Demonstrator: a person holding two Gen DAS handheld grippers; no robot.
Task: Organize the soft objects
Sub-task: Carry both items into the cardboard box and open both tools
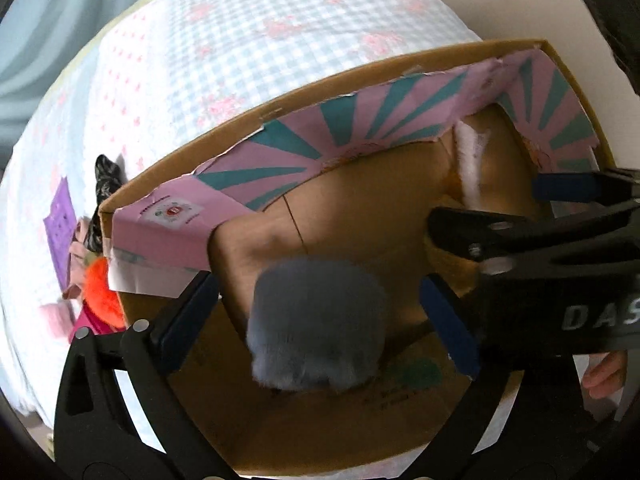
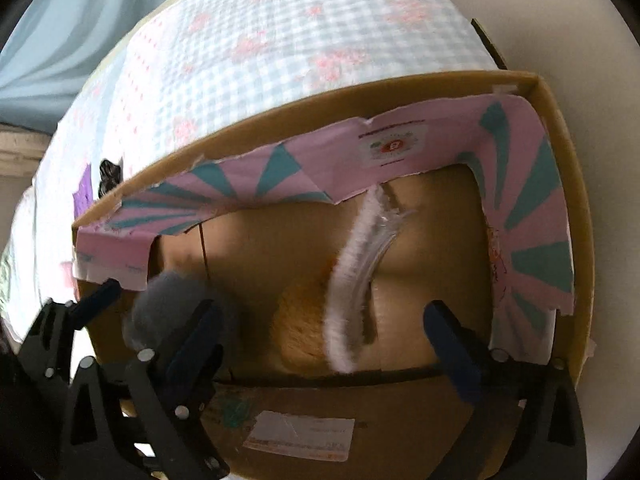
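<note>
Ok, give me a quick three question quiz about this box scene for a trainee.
1. True or false: the fluffy grey pompom lies inside the brown cardboard box.
2. Which gripper has the fuzzy orange pompom between its open fingers: A left gripper, B right gripper?
3. What pattern does the bedspread under the box have?

Key: 1 true. 2 B. 3 pale blue check with pink flowers.

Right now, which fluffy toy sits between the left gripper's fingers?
The grey pom-pom, in the cardboard box. The tan one lies under the right gripper.
</note>
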